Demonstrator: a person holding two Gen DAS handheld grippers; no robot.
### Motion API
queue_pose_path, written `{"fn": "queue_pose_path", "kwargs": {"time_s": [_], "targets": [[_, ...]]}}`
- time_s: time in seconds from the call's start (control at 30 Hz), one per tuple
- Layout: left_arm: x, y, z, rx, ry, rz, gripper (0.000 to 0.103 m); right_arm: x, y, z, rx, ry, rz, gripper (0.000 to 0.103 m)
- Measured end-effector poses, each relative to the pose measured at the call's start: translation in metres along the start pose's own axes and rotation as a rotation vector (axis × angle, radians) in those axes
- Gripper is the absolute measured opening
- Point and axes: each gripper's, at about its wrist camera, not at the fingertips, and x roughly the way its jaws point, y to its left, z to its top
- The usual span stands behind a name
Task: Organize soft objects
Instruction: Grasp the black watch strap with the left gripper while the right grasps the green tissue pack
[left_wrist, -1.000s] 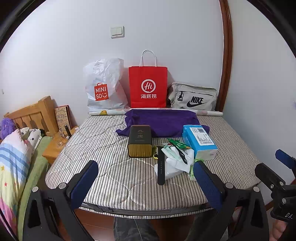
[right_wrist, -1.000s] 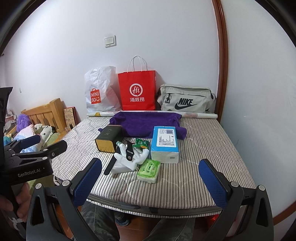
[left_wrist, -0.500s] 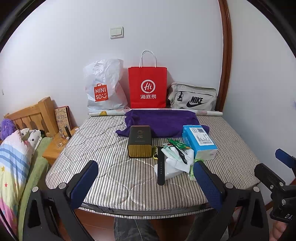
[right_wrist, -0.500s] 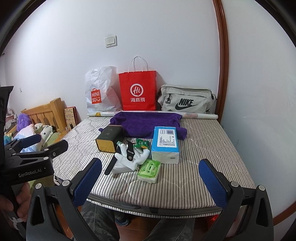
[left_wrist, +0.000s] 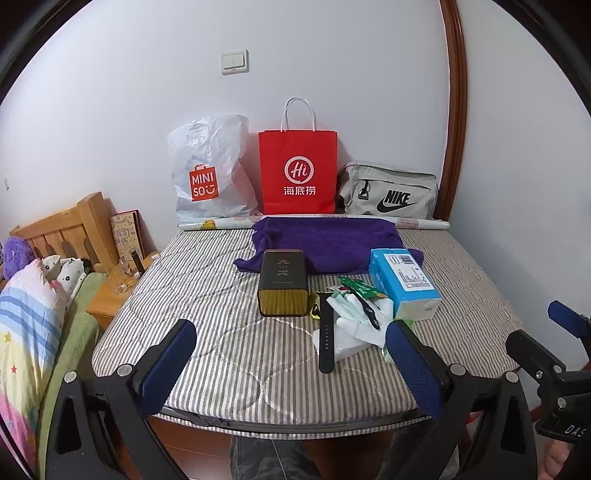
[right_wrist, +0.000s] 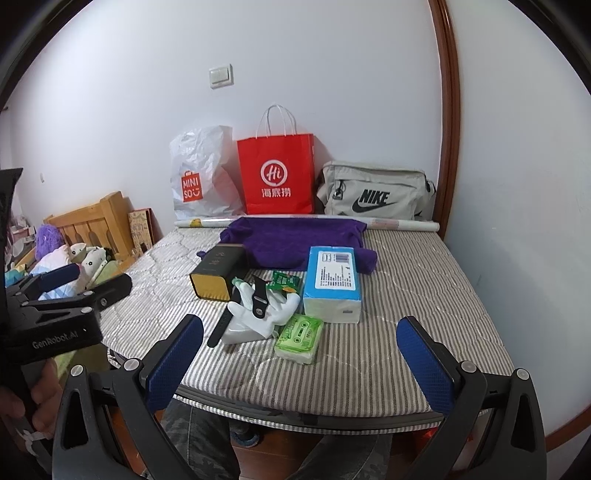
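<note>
Nothing appears sorted: both the left gripper (left_wrist: 288, 360) and right gripper (right_wrist: 299, 350) hang spread, empty, short of the cluttered bed (right_wrist: 406, 295).

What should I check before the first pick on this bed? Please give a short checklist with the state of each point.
1. Left gripper open and holding nothing: ok.
2. Right gripper open and holding nothing: ok.
3. Green tissue pack lies free at the near side, nothing on top: ok.
4. White glove free to lift: not ok, the black watch strap lies across it.
5. Blue tissue pack free of the purple towel: cannot tell, its far end meets the towel.
6. Where the soft things should go: cannot tell.
</note>
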Motion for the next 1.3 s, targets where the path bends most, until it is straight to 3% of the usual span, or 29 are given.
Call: {"fn": "queue_pose_path", "kwargs": {"time_s": [0.13, 0.43, 0.63, 0.83, 1.07, 1.2, 1.3], "targets": [[0.019, 0.005, 0.003, -0.011, 0.017, -0.007, 0.103, 0.018, -0.009, -0.003, 0.004, 0.024, -0.011, 0.103], [0.092, 0.018, -0.017, -0.024, 0.151, -0.005, 0.097, 0.083, -0.031, -0.022, 0.052, 0.151, 0.001, 0.103], [0.132, 0.021, -0.036, -0.046, 0.22, -0.074, 0.097, 0.126, -0.03, -0.037, 0.05, 0.225, 0.03, 0.103], [0.159, 0.021, -0.048, -0.031, 0.245, -0.061, 0.097, 0.163, -0.026, -0.048, 0.073, 0.278, 0.085, 0.1], [0.176, 0.022, -0.054, -0.021, 0.252, -0.156, 0.097, 0.203, -0.022, -0.054, 0.101, 0.304, 0.094, 0.097], [0.181, 0.016, -0.057, 0.024, 0.254, -0.228, 0.096, 0.22, -0.019, -0.06, 0.095, 0.325, 0.105, 0.086], [0.186, 0.007, -0.062, 0.063, 0.271, -0.256, 0.096, 0.22, -0.01, -0.062, 0.012, 0.302, 0.082, 0.077]]}}
